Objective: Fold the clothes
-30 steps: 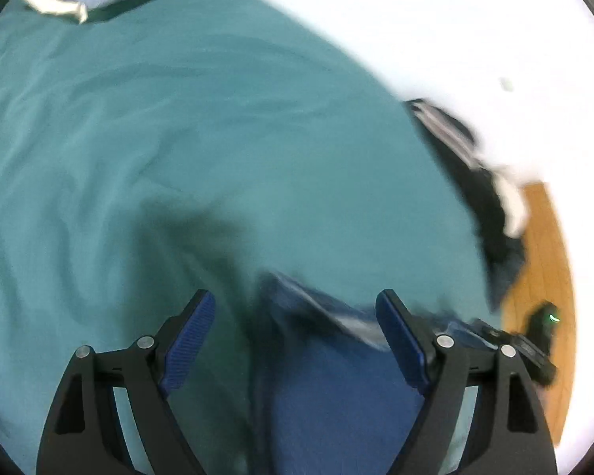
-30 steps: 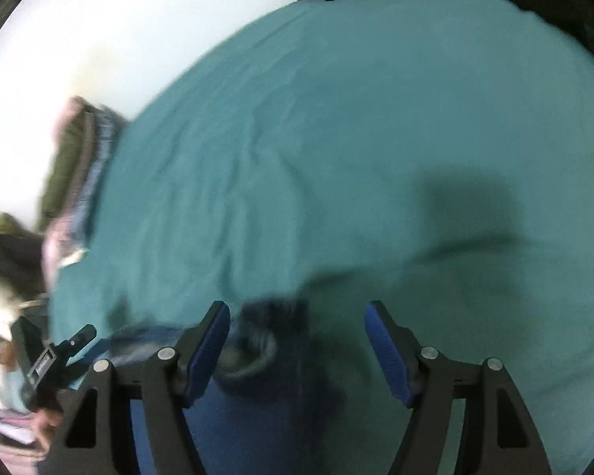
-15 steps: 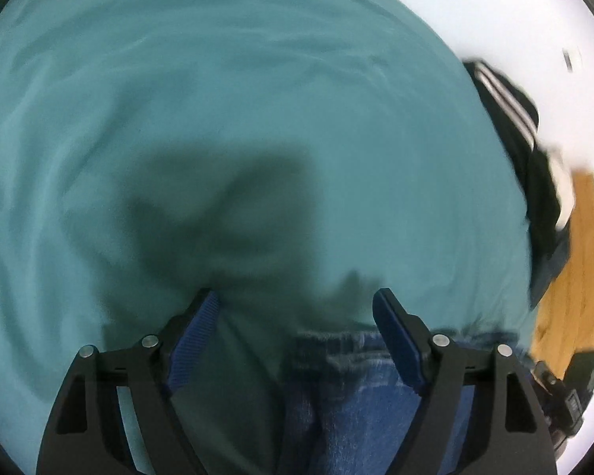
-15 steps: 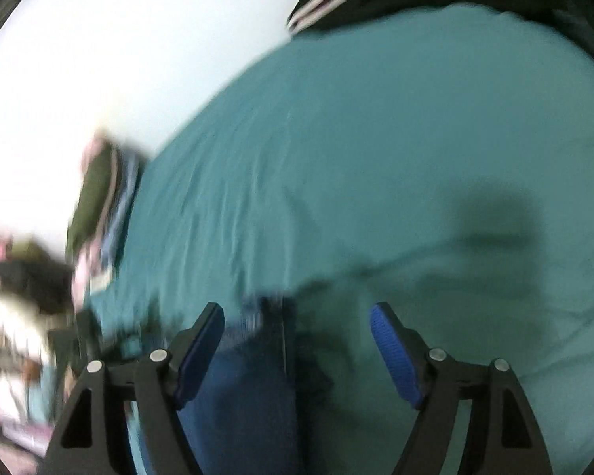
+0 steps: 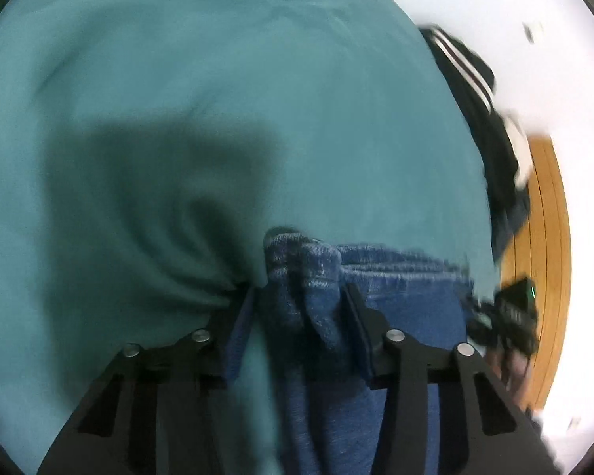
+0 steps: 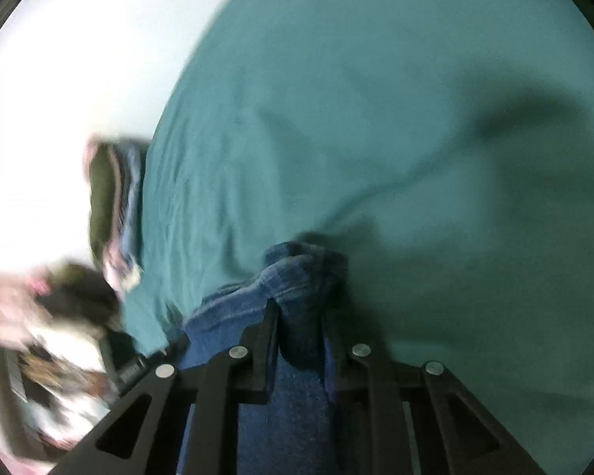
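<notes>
A blue denim garment [image 5: 392, 281] lies on a teal bed sheet [image 5: 217, 99]. My left gripper [image 5: 301, 312] is shut on a bunched corner of the denim, and the sheet puckers beside its left finger. In the right wrist view my right gripper [image 6: 299, 324] is shut on another bunched corner of the denim garment [image 6: 297, 273], over the teal sheet [image 6: 396, 99]. The rest of the denim runs under both grippers, out of sight.
A black garment with white stripes [image 5: 479, 91] lies at the bed's right edge, by a wooden floor [image 5: 546, 237]. A stack of folded clothes [image 6: 115, 198] sits at the sheet's left edge. More blurred clothes [image 6: 59, 336] are lower left.
Both grippers were open above the denim and have closed on its corners. The views have swung, and the sheet now puckers at the left gripper.
</notes>
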Motion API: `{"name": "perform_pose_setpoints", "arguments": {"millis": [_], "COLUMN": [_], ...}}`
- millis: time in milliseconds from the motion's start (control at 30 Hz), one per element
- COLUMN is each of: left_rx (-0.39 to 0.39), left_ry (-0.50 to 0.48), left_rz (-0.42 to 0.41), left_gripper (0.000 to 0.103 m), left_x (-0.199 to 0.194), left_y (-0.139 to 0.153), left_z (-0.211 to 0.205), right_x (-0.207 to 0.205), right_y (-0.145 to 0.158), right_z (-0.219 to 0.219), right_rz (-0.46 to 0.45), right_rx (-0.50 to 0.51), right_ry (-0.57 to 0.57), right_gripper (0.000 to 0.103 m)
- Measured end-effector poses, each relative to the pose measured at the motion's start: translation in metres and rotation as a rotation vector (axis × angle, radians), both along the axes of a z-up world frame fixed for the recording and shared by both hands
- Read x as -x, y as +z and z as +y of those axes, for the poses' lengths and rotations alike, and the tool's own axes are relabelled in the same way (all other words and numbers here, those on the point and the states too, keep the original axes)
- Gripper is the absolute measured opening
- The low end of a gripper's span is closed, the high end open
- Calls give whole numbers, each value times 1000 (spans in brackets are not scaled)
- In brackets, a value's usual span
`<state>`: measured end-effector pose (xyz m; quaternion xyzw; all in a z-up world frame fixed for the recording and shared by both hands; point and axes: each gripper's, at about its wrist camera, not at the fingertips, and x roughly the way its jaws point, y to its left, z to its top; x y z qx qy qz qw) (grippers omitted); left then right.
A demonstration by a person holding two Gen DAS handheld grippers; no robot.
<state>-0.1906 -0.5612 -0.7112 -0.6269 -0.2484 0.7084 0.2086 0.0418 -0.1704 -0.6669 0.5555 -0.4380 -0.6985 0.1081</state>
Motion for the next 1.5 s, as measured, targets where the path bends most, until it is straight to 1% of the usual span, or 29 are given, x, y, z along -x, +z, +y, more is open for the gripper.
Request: {"name": "perform_pose_setpoints", "arguments": {"millis": [33,67,100,133,200,267,300,367,400,433,467,500,533,600,633,667,700,733,800,833,900,933,1000,1100,1200,1233,1333,1433,1500], "left_rx": [20,52,84,116,157,159,147,78,42,6,-20,-30,-39,-37,-10,71,183,275,402,454,521,554,613,635,605,553,269,-168,-320], "left_ry": [-18,-30,-43,-55,-86,-100,-92,-52,-30,-9,8,18,22,-12,-40,-75,-112,-144,-195,-213,-224,-229,-238,-230,-214,-197,-131,-69,-25], "left_rz": [1,12,22,33,73,93,66,3,-25,-53,-73,-81,-79,-36,-3,46,99,143,205,228,251,262,281,285,279,263,184,43,-28], "left_gripper": [46,48,52,63,78,79,79,79,79,79,76,70,68,68,72,77,87,88,88,88,89,89,89,89,89,89,89,93,95], "left_x": [-6,-18,-30,-41,-85,-136,-162,-201,-219,-236,-251,-263,-272,-281,-286,-288,-290,-294,-304,-309,-319,-323,-333,-346,-359,-359,-343,-340,-329], "left_y": [6,17,27,38,63,76,75,60,52,43,33,21,9,3,7,17,27,36,51,57,61,63,67,70,70,69,64,40,18], "left_z": [-1,-1,-1,-1,-3,-8,-11,-18,-21,-24,-25,-25,-24,-26,-24,-17,-5,5,21,27,35,39,47,53,55,52,39,21,9], "right_x": [-2,-5,-13,-21,-38,-69,-86,-131,-151,-172,-192,-204,-211,-225,-228,-230,-231,-232,-234,-234,-224,-226,-221,-214,-206,-203,-191,-180,-176], "right_y": [-3,1,12,23,45,72,78,80,76,66,56,46,43,34,29,24,21,19,25,27,30,31,31,29,24,22,11,-2,-6], "right_z": [-1,-5,-4,-3,-1,4,1,-10,-13,-21,-29,-36,-38,-42,-40,-37,-35,-35,-24,-18,-6,-1,-6,-13,-20,-22,-34,-44,-49], "right_rz": [-3,-7,-4,-1,4,59,62,22,12,-5,-22,-39,-22,9,8,7,1,1,-3,-6,3,6,14,22,31,32,39,30,32], "right_rx": [3,-43,-61,-78,-112,-135,-149,-169,-148,-114,-82,-58,-47,-27,-23,-18,-1,3,2,2,37,46,27,22,31,39,107,172,207], "right_ry": [8,35,43,52,69,125,161,244,261,276,292,311,305,293,279,266,265,272,285,290,280,277,289,311,322,326,342,367,388], "right_gripper": [25,48,54,63,66,67,68,68,68,63,40,25,17,17,17,18,19,22,35,46,55,64,67,67,68,69,77,82,90]}}
